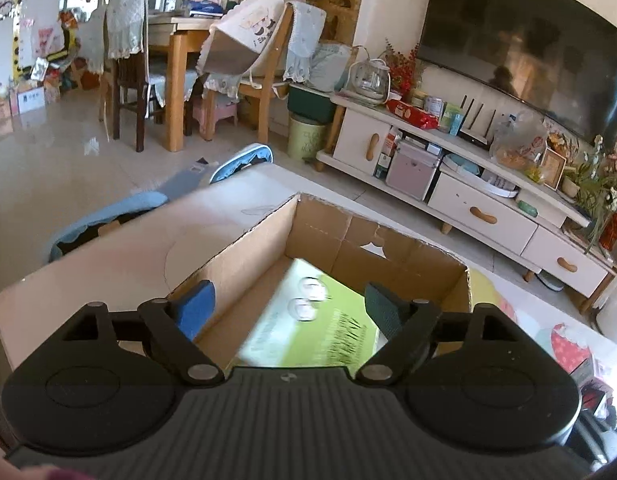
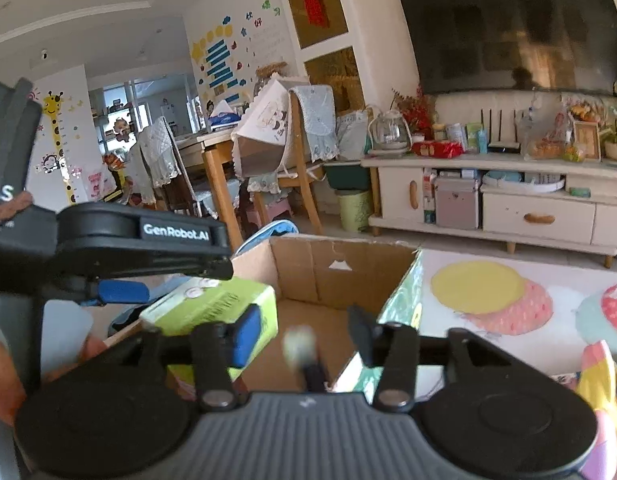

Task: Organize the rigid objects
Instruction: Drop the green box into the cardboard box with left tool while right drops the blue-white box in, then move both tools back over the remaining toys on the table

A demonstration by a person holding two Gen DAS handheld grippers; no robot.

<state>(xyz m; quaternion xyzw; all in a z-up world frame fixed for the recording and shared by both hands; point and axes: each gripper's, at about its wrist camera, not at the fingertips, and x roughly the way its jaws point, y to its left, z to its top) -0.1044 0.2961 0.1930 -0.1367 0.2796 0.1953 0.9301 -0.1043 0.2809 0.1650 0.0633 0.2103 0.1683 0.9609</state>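
The left gripper (image 1: 290,304) points downward, jaws spread wide. The right gripper (image 2: 304,330) stands part open, nothing between its pads.

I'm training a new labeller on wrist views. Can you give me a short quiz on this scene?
1. True or false: the green carton lies on the floor beside the cardboard box.
2. Which gripper has its fingers on either side of the small blurred white-tipped item? A: left gripper. B: right gripper.
3. Fill in: the left gripper's jaws stand ___.

Key
1. False: it is at the box's opening, below the left gripper.
2. B. The pads do not press on the item.
3. Open.
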